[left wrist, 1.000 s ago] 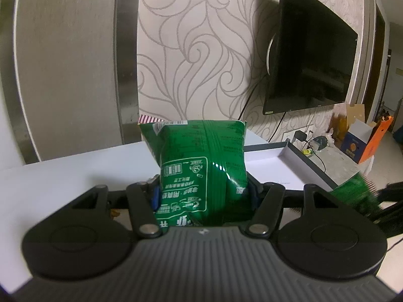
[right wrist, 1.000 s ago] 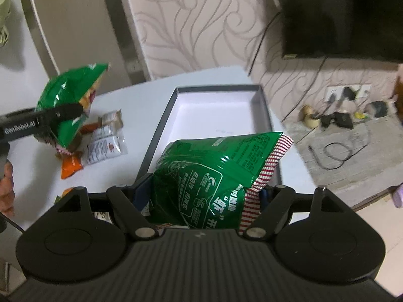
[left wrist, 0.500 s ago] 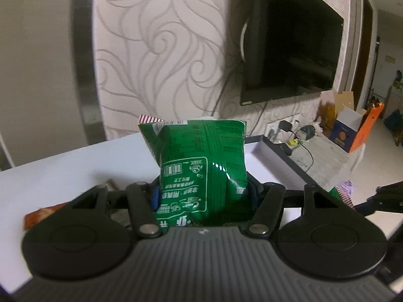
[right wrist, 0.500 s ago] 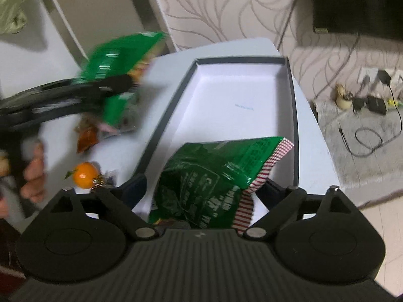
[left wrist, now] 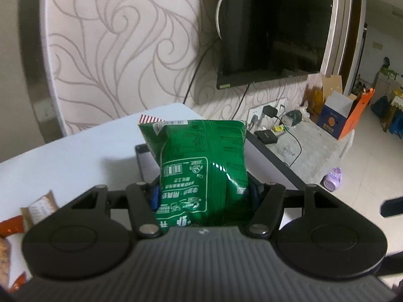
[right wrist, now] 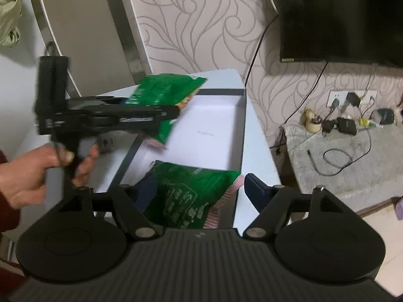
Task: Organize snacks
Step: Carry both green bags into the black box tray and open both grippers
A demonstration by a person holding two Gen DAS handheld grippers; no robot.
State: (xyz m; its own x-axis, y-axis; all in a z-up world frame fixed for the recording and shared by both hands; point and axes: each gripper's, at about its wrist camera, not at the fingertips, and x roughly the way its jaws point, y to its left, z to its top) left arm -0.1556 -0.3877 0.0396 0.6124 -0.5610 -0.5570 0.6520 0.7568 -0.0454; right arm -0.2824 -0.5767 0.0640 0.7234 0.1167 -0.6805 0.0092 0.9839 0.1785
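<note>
The right tongs (right wrist: 199, 188) stand spread, their green bag (right wrist: 186, 196) lying in the box (right wrist: 241, 130) between them. The left tongs (left wrist: 204, 193) grip another bag (left wrist: 201, 166) above the box's edge; lowering and releasing it inside likely comes next.

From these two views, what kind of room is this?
Most likely a home living room: a wall-mounted TV on swirl-patterned wallpaper, chargers and cables by a wall socket, and cardboard boxes on the tiled floor.
</note>
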